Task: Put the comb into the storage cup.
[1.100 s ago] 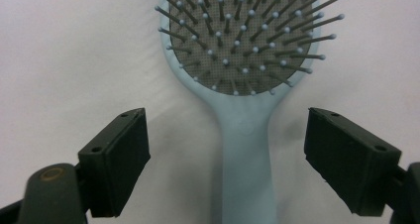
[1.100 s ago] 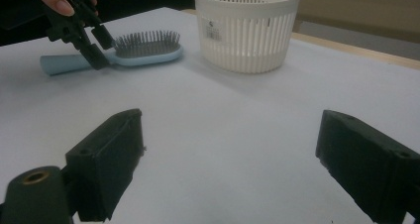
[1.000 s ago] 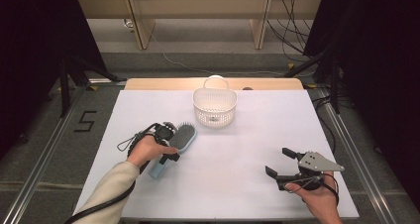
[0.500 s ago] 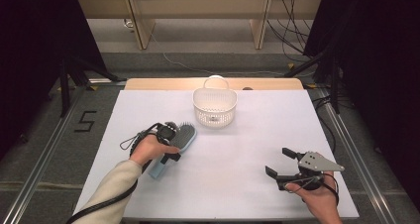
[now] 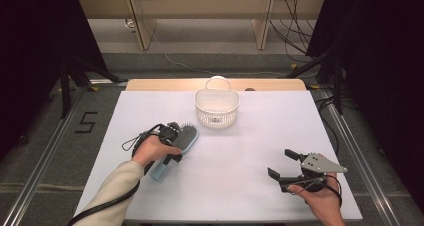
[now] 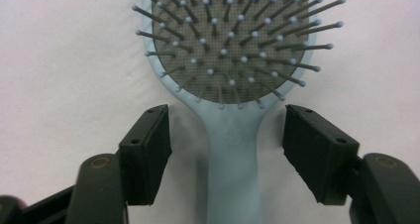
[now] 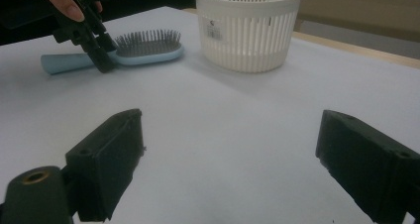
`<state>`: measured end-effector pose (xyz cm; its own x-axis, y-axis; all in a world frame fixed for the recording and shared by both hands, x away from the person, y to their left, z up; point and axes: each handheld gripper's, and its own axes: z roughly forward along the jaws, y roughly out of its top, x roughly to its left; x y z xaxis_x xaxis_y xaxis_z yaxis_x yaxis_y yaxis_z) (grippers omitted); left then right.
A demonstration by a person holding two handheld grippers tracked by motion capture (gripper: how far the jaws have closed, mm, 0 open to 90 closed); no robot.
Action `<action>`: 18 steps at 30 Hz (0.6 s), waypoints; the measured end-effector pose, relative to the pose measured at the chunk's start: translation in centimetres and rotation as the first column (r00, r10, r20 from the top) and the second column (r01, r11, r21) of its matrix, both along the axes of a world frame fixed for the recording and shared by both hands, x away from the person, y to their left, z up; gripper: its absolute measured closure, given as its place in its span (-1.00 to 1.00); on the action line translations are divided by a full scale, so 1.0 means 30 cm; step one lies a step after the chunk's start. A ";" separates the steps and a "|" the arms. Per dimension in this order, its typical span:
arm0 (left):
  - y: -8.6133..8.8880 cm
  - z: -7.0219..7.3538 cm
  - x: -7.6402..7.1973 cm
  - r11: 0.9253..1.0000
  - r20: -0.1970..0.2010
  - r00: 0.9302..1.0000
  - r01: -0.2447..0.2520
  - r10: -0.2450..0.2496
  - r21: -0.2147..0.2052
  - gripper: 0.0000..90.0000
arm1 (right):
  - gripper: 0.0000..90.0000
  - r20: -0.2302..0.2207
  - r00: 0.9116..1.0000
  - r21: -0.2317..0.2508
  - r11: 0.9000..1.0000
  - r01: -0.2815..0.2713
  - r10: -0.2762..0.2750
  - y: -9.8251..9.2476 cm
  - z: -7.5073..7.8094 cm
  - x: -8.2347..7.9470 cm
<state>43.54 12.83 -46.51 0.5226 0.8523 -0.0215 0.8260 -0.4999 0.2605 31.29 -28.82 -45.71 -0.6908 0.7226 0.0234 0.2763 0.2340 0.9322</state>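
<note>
My left gripper [image 6: 225, 149] jaws, just closing, straddle but don't touch the light, stiff plastic hairbrush [image 6: 233, 80] lying bristles-up on the table [image 5: 240, 156]; pinch the slick neck.

Lab, white table [image 5: 250, 161], floor cables [image 5: 295, 16]

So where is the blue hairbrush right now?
In the high view the hairbrush lies bristles-up on the left of the white table, nearer the person than the white basket. The left gripper straddles its handle, jaws closing but not yet touching.
</note>
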 end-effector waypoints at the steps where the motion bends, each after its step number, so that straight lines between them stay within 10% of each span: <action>1: -0.001 0.001 0.000 1.000 -0.003 1.000 0.001 -0.001 0.000 -0.16 | -0.73 0.000 1.000 0.000 1.000 0.000 0.000 0.000 0.000 0.000; 18: -0.004 0.010 0.019 1.000 -0.037 0.999 -0.019 0.020 0.016 0.15 | -0.73 -0.003 1.000 0.000 1.000 -0.002 0.002 0.000 -0.001 0.000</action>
<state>44.12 12.72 -46.20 0.5050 0.8627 -0.0272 0.8447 -0.4875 0.2212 31.29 -28.82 -45.73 -0.6921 0.7214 0.0253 0.2784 0.2345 0.9314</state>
